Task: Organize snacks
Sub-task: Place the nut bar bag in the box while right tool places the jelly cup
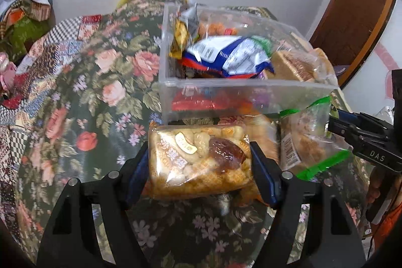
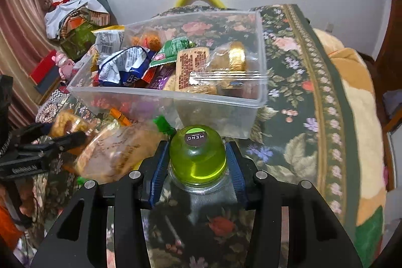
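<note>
My left gripper [image 1: 199, 160] is shut on a clear pack of golden puffed snack [image 1: 198, 160], held above the floral cloth just in front of the clear plastic bin [image 1: 226, 89]. The bin holds several snack packs, among them a blue-and-white bag [image 1: 231, 57]. My right gripper [image 2: 197, 155] is shut on a green jelly cup [image 2: 197, 155] with a dark round label, in front of the bin [image 2: 176, 97]. A green-edged snack bag [image 1: 309, 140] lies on the cloth between the grippers; it also shows in the right wrist view [image 2: 118, 152]. The left gripper [image 2: 42, 150] shows at the left of the right wrist view.
The table is covered by a dark floral cloth [image 1: 100, 82], which drops off at the right [image 2: 314, 82]. A pile of clothes and boxes [image 2: 78, 24] sits at the far left by the wall. A brown door [image 1: 356, 16] stands at the right.
</note>
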`<act>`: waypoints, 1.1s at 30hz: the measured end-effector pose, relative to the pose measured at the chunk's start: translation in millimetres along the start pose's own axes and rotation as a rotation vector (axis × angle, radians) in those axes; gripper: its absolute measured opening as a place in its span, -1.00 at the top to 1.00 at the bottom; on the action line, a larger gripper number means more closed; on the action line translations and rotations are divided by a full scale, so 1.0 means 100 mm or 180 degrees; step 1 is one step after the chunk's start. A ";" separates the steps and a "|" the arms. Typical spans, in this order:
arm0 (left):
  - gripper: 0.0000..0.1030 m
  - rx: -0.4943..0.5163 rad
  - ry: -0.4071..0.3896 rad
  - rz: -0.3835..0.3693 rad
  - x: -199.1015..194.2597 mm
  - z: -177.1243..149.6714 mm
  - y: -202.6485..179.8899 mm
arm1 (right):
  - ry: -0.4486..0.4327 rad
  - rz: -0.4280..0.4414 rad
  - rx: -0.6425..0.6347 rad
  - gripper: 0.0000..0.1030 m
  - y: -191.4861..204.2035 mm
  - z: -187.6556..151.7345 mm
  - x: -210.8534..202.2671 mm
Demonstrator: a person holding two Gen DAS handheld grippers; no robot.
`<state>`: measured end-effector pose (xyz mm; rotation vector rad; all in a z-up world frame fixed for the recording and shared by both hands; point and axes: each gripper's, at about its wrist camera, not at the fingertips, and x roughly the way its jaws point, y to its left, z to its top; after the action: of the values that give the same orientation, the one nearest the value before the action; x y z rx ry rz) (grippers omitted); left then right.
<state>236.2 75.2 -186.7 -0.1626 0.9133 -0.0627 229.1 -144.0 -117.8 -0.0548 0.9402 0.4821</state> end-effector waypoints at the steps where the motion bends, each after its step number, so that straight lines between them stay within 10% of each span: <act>1: -0.44 0.0015 -0.0036 0.0006 -0.06 0.01 -0.01 | -0.0025 -0.0027 -0.0020 0.17 0.00 0.00 -0.05; 14: -0.44 0.0132 -0.0492 -0.0098 -0.57 0.38 -0.24 | -0.0510 -0.0045 0.0019 0.17 -0.03 0.28 -0.56; 33: -0.44 0.0206 -0.0645 -0.0174 -0.28 1.03 -0.57 | -0.0798 0.0062 -0.0047 0.17 0.07 0.78 -0.36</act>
<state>301.7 34.7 -93.4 -0.1313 0.7038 -0.1242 268.3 -131.6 -41.9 0.0016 0.6921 0.5013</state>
